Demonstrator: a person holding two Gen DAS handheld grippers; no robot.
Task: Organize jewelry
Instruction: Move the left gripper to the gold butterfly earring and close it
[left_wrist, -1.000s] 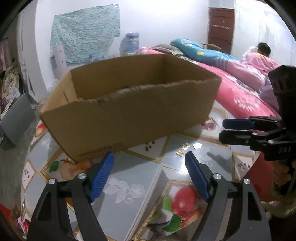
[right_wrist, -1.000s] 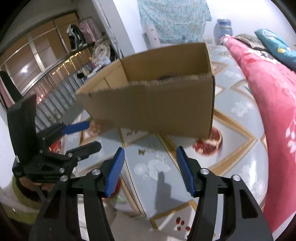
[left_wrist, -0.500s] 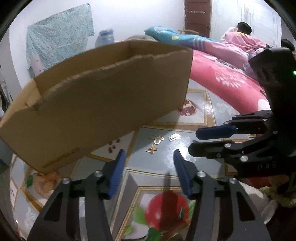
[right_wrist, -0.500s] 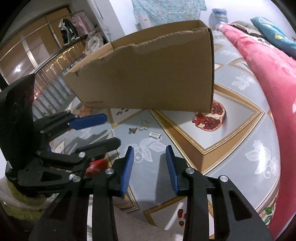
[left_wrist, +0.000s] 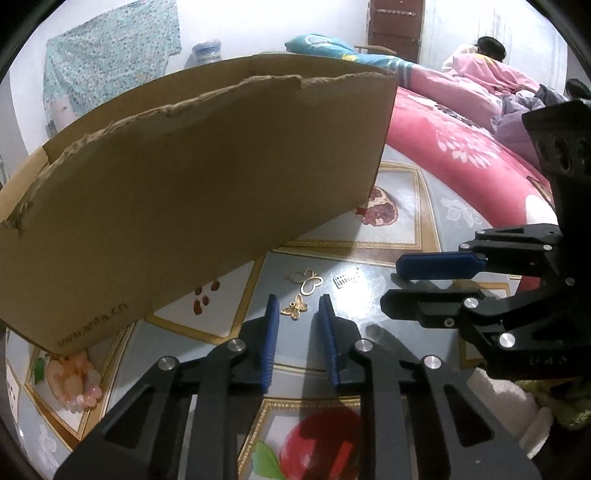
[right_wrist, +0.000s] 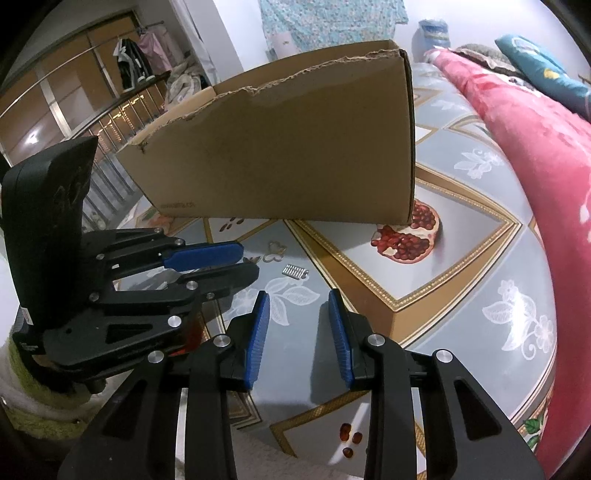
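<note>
Three small pieces lie on the patterned tablecloth (left_wrist: 402, 206) in front of an open cardboard box (left_wrist: 184, 184) (right_wrist: 295, 147). They are a small gold butterfly pendant (left_wrist: 294, 306), a larger gold butterfly outline charm (left_wrist: 306, 281) (right_wrist: 275, 253) and a little silver ribbed piece (left_wrist: 346, 278) (right_wrist: 294, 271). My left gripper (left_wrist: 298, 314) (right_wrist: 247, 262) hovers low over the pendant. Its jaws are closing, with the pendant on the cloth between the fingertips and untouched. My right gripper (right_wrist: 298, 314) (left_wrist: 410, 284) sits just right of the pieces, its jaws narrow with nothing between them.
A pink flowered bedspread (left_wrist: 461, 147) (right_wrist: 535, 129) borders the table on the right, and a person (left_wrist: 487, 62) lies at its far end. A blue water jug (left_wrist: 207, 55) and a patterned cloth (left_wrist: 110, 48) stand by the back wall. A railing with hanging clothes (right_wrist: 140, 70) is at the left.
My left gripper has moved forward and down to the charms while its jaws narrowed around the pendant's spot. The right gripper's jaws have narrowed too, and it has stayed almost in place.
</note>
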